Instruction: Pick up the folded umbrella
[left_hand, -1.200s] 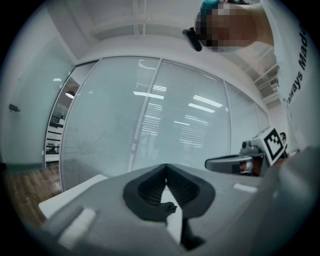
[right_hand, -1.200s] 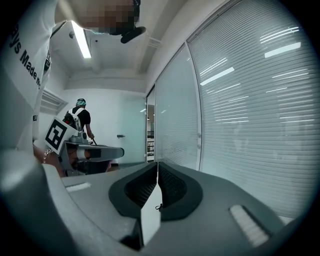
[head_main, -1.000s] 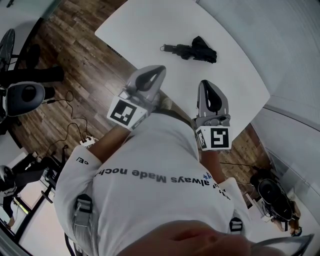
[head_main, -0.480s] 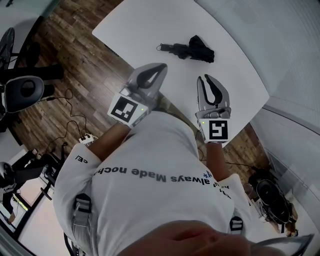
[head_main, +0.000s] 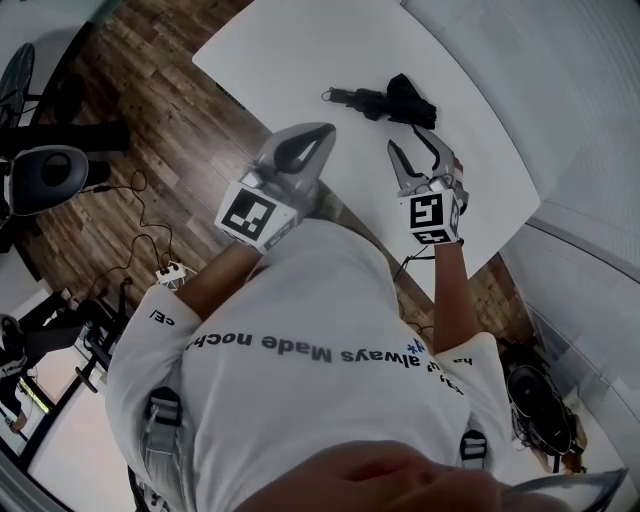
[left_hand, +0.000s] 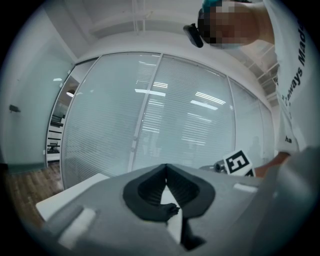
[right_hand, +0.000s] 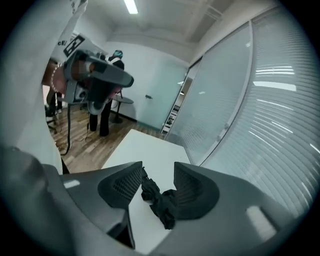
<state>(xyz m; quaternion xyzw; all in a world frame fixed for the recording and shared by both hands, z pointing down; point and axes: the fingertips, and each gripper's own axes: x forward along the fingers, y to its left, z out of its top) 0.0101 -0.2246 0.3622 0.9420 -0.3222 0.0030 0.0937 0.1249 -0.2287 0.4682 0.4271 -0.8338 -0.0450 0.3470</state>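
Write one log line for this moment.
right gripper: fingers just opening, empty, short of umbrella | umbrella on table | left gripper: shut, empty

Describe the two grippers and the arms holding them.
Both the left gripper and the right gripper are light grey, tapered shells with black ribbed pads. Each carries a white cube printed with black square markers. The arms come out of a white short-sleeved T-shirt with dark lettering. The right gripper's jaws have just been opening, the folded umbrella ahead, not gripped.

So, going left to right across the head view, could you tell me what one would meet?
Office chair → power strip → left gripper → right gripper, its jaws just opened, nothing between them. The folded umbrella overlaps the right gripper sideways, so it is omitted.
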